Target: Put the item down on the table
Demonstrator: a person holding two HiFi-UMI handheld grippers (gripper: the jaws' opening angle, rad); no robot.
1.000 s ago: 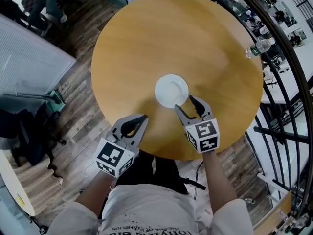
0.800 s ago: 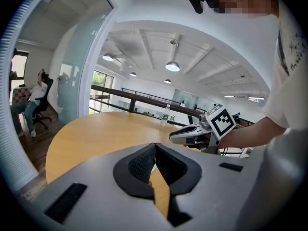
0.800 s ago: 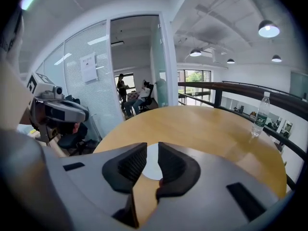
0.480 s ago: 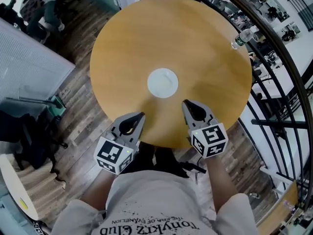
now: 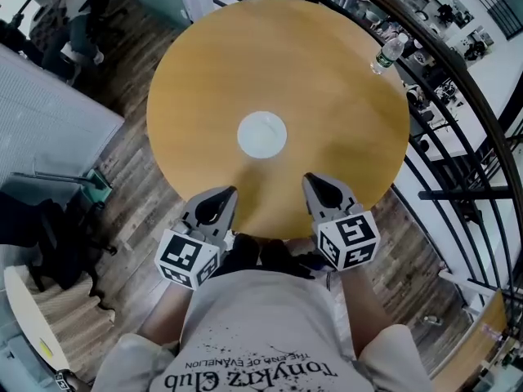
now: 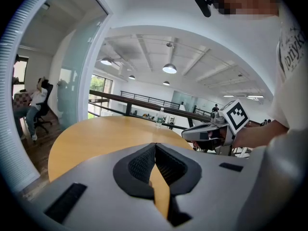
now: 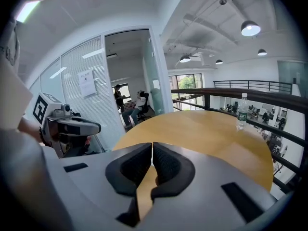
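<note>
On the table [image 5: 327, 96] centre lies the white disc [image 5: 262, 134], well apart from both tools. Left gripper [image 5: 226, 194] and right gripper [image 5: 310, 183] hover at the near edge, jaws pressed together, empty. Bottle [image 5: 389, 51] stands at the far rim.

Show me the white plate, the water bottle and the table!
plate [image 5: 262, 134]: head view, on its middle.
bottle [image 5: 389, 52]: head view, on its clear body, below the cap.
table [image 5: 327, 96]: head view, on the bare wooden top, right of the plate.
</note>
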